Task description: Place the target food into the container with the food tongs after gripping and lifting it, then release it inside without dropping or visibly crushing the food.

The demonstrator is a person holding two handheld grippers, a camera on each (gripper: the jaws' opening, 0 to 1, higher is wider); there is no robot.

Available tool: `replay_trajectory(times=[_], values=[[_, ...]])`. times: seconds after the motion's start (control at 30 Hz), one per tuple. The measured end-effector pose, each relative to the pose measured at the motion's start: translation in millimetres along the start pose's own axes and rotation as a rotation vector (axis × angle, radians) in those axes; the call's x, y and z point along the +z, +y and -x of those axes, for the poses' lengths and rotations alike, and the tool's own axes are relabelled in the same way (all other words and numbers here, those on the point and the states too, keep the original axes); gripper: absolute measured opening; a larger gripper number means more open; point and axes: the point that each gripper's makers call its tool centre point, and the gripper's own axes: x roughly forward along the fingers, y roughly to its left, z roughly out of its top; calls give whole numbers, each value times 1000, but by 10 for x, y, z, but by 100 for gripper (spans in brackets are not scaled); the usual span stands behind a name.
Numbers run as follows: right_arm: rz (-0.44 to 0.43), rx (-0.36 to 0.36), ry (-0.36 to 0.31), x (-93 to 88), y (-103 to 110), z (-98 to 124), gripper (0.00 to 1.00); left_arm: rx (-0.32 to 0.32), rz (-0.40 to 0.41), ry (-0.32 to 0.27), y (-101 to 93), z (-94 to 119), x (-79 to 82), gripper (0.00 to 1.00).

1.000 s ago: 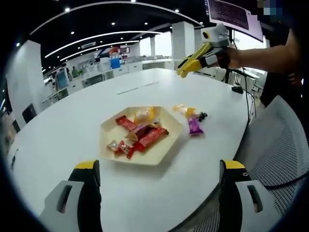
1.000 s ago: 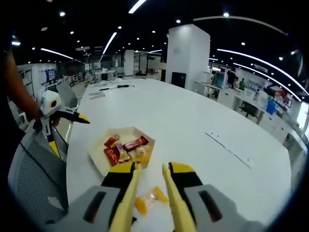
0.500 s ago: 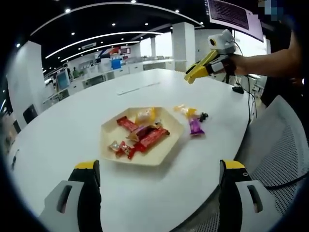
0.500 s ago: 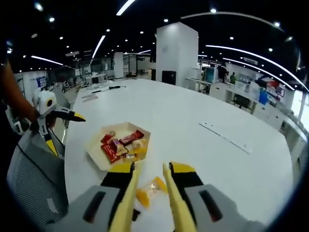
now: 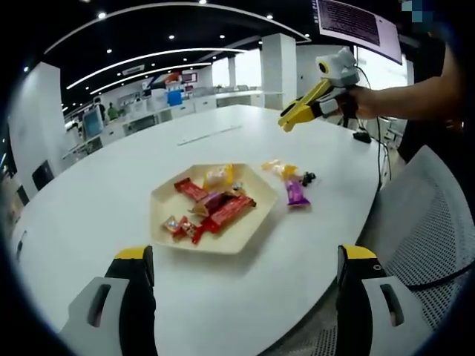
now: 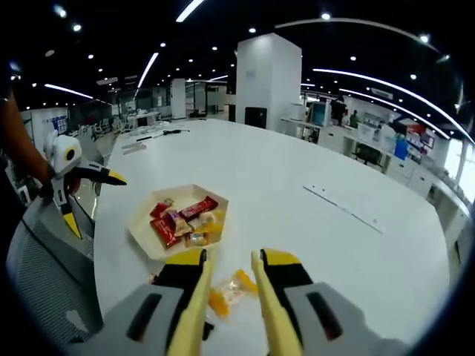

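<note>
Now, loose sweets on the white table (image 5: 111, 178): a yellow-wrapped candy (image 6: 228, 291) lying just past the right gripper (image 6: 228, 261), framed between its yellow tips at 6 o'clock of the right gripper view. Seen from the left gripper view, same candy (image 5: 278, 168) at about 1 o'clock of the tray, with a purple-wrapped sweet (image 5: 295, 193) and a small dark piece (image 5: 307, 177) just beside it. All three outside the tray, none lifted yet.

Pale hexagonal tray (image 5: 167, 236) sitting mid-table, already holding red bars and a few small wrapped sweets. Same tray (image 6: 141, 241) at 10 o'clock of the right gripper's tips.

Right gripper held high above the table in a person's hand, jaws narrow, a slim gap between them, nothing gripped. Too narrow, probably, to straddle the candy without spreading first.

Left gripper (image 5: 245, 256) hanging back near the table's edge, jaws spread wide, empty, tray framed between them. Mesh chair (image 5: 430, 222) off at 3 o'clock.

Risks from here, as a judgement: coming down with the jaws this close and pushing the candy along the smooth tabletop instead of catching it; nipping just the twisted wrapper end, so the sweet slips free on the lift; squeezing hard enough to crush it; clipping the purple sweet next to it; releasing short of the tray's rim.
</note>
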Motion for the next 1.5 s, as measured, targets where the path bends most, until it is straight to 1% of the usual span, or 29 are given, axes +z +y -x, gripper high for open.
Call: replay_trajectory(times=[0.3, 0.5, 0.8, 0.97, 1.1, 1.13, 1.23, 1.33, 1.43, 1.5], values=[[18, 3, 13, -61, 41, -12, 28, 1, 5, -7, -4, 4, 21, 99], [3, -26, 17, -122, 6, -20, 28, 6, 9, -11, 4, 15, 28, 99], [6, -51, 41, -228, 60, -139, 28, 11, 0, -2, 13, 6, 10, 99], [-17, -71, 66, -380, 40, -195, 29, -4, -17, 4, -30, -1, 4, 99], [-37, -92, 90, -509, 36, -255, 29, 2, -9, -6, -8, 13, 21, 99], [-41, -111, 96, -536, 20, -265, 29, 5, -7, -9, 0, 14, 25, 99], [-63, -130, 97, -564, 18, -296, 29, 5, -6, -9, 5, 11, 21, 99], [-57, -144, 100, -575, 32, -341, 29, 4, -5, -11, 12, 9, 22, 99], [-53, -170, 111, -598, 1, -368, 29, 0, -6, -8, 3, 8, 17, 99], [-59, -174, 115, -611, -10, -376, 29, -2, -5, -7, -2, 9, 19, 99]])
